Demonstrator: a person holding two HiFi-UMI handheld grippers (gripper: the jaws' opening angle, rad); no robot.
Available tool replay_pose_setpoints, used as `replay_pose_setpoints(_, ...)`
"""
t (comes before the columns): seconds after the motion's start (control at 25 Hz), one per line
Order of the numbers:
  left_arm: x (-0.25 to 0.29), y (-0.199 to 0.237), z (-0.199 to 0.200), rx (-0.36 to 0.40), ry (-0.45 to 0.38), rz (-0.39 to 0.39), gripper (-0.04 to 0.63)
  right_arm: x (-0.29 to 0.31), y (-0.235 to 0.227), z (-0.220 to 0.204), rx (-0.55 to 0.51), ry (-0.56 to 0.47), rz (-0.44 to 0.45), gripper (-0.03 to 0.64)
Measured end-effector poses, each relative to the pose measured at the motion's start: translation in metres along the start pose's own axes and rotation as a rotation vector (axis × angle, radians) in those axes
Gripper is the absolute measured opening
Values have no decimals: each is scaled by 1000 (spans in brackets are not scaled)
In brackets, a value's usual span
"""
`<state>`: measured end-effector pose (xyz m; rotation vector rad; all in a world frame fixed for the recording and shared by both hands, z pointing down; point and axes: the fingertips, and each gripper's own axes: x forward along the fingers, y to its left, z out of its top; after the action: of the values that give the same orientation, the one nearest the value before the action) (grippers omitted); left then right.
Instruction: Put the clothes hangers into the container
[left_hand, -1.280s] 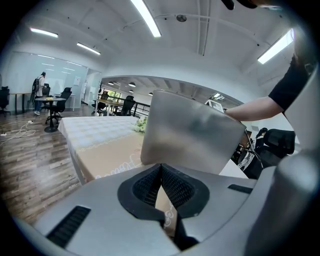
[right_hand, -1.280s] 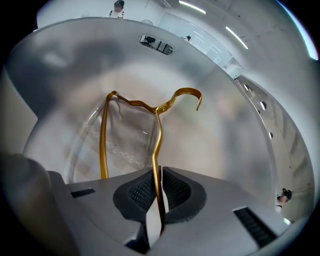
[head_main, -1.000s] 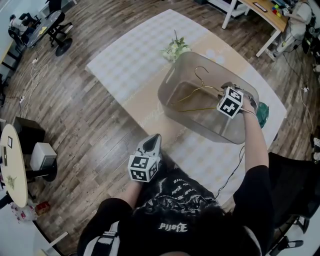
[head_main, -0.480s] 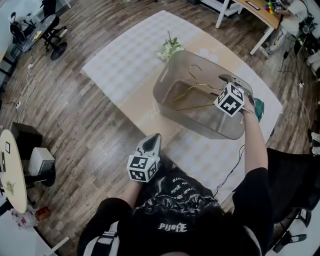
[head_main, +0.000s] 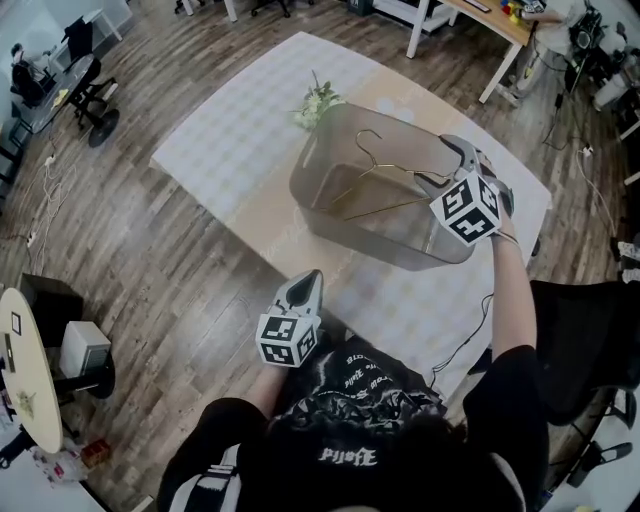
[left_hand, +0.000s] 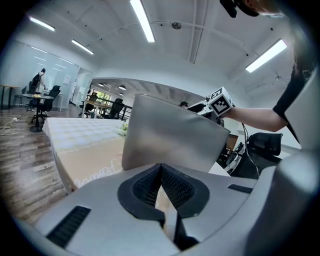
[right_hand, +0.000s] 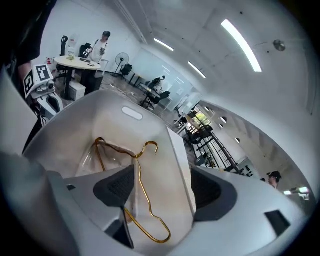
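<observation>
The grey translucent container (head_main: 303, 172) stands on the counter (head_main: 232, 135), which is covered with a pale checked cloth, and a gold wire hanger (head_main: 381, 168) lies inside it on the bottom, its hook pointing toward the far wall. In the right gripper view the hanger (right_hand: 138, 174) runs along the floor of the container (right_hand: 100, 115), with its hook near the wall that has the handle cut-out. The right claw (head_main: 462, 160) hangs over the container's right rim, pointing down into it. Its jaws are opening and stand spread wide. In its own view the right claw (right_hand: 164, 190) frames the hanger between the two dark pads, but neither pad touches the wire. The left claw (head_main: 309, 277) is low and close to the person's body at the near edge of the counter, well apart from the container. Its jaws are pressed together with nothing between them. Its own view shows the left claw (left_hand: 161, 167) aimed at the outer wall of the container (left_hand: 170, 140). A small bunch of greenery (head_main: 315, 100) lies just beside the container's far corner.
</observation>
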<state>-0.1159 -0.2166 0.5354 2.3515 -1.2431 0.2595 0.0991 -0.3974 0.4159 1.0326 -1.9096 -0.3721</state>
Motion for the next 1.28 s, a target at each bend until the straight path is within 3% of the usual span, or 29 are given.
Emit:
replay_pose_setpoints(0.36, -6, -36, 4, 48, -11, -71, 20, -89, -11, 18, 158, -204, -173, 362)
replay_pose_setpoints(0.72, 1, -62, 4, 93, -9, -147, 20, -154, -3, 7, 408, -379, -285, 362)
replay_pose_setpoints(0.88, 10, -76, 1, 96, 6, -193, 20, -173, 17, -16, 482, -380, -307, 362)
replay_pose_setpoints(1.12, 21, -107, -4, 138, 24, -282, 20, -201, 47, -58, 593, -298, -349, 362)
replay_pose_setpoints(1.28, 26, -120, -8, 154, 32, -314, 20, -204, 75, -83, 661, -329, -351, 362)
